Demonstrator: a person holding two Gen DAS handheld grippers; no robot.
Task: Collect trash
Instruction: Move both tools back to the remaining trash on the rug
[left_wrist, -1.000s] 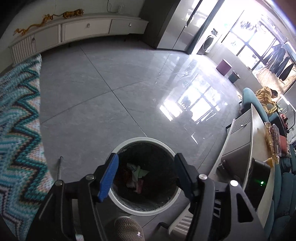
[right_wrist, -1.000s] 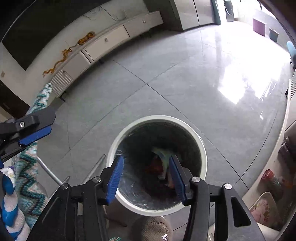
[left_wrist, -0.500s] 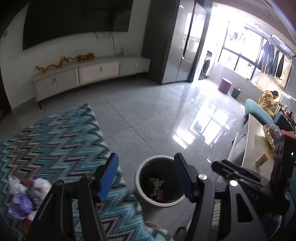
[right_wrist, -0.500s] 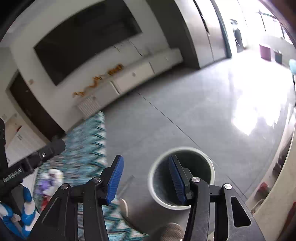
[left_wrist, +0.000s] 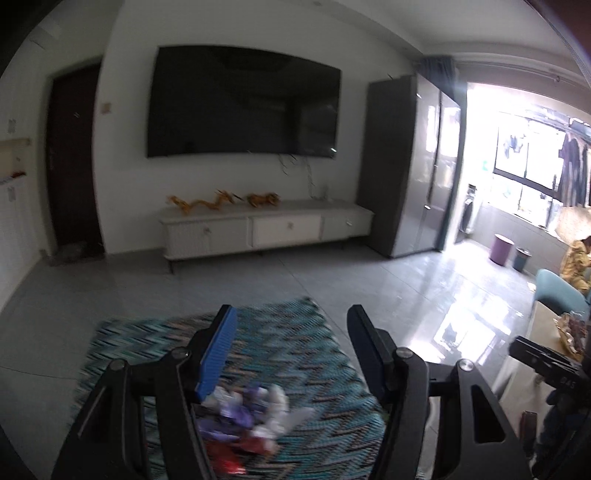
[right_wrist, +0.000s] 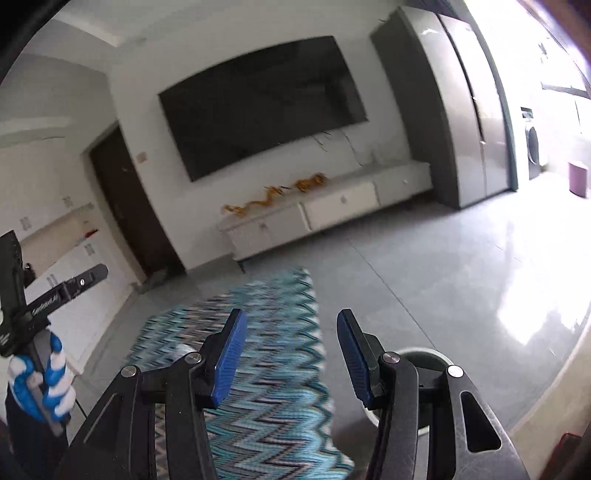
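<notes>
Both pairs of jaws are standing apart with nothing between them: the left gripper (left_wrist: 290, 347) is pointing over the trash pile (left_wrist: 255, 413) lying on the zigzag rug (left_wrist: 295, 354), and the right gripper (right_wrist: 291, 350) is hanging beside the bin (right_wrist: 424, 356) on the bare floor (right_wrist: 443, 266). Going well probably means lowering the left jaws squarely over one crumpled piece, pinching paper rather than rug. Open floor is lying ahead; the worktop edge (left_wrist: 535, 332) is crowding the right.
</notes>
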